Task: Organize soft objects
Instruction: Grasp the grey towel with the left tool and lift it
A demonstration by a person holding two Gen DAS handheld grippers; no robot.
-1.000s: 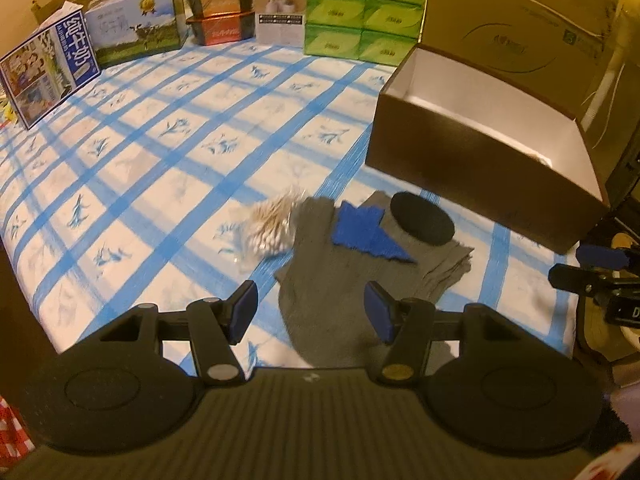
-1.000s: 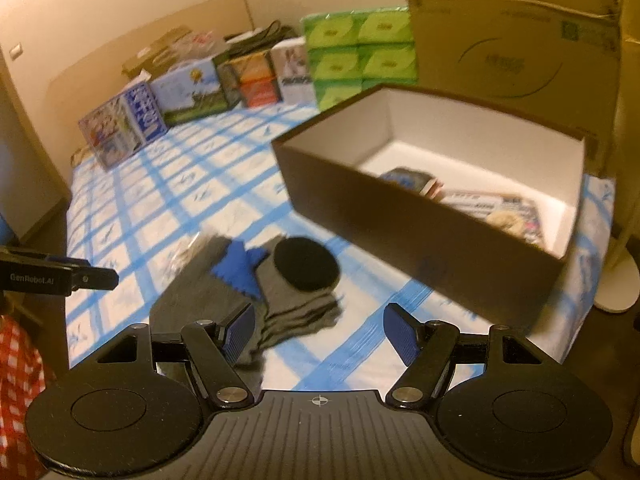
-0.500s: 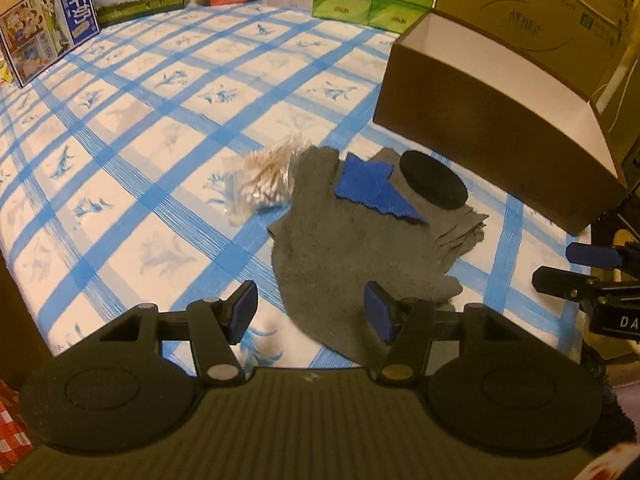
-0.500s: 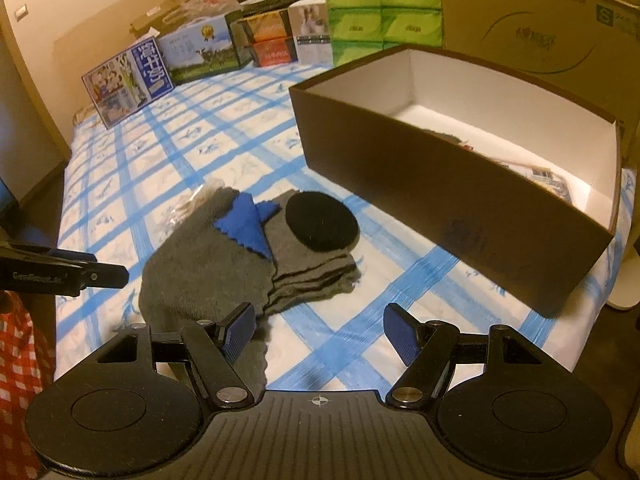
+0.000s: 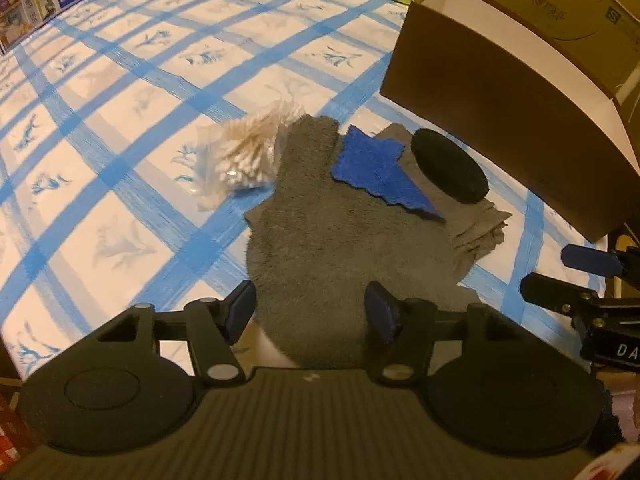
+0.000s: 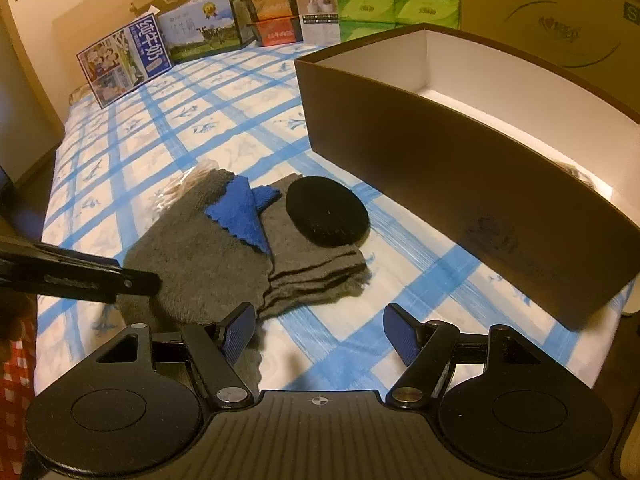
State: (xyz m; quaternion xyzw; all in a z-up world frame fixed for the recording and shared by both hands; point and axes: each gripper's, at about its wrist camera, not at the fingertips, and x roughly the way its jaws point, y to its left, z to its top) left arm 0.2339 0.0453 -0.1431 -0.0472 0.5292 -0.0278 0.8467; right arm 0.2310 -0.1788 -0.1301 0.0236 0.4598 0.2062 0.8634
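Note:
A fluffy grey towel [image 5: 332, 248] lies on the blue-checked bedsheet [image 5: 120, 92]. A small blue cloth [image 5: 376, 172] rests on it. Beside that, a black round pad [image 5: 448, 170] sits on a folded grey cloth [image 5: 476, 228]. My left gripper [image 5: 310, 310] hovers open over the towel's near end, its pads apart from the fabric. My right gripper [image 6: 320, 328] stands open just in front of the folded grey cloth [image 6: 316, 272], holding nothing. The black pad [image 6: 326, 210] and blue cloth [image 6: 240, 212] lie beyond it.
An open brown box [image 6: 440, 168] with a white inside stands to the right of the pile. A clear bag of cotton swabs [image 5: 244, 160] touches the towel's left side. Cartons and green tissue packs [image 6: 392, 0] line the far edge of the bed.
Both grippers have come down and closer to the cloth pile, which now fills more of each view. Their jaws stand as wide as before. The cloths have not moved.

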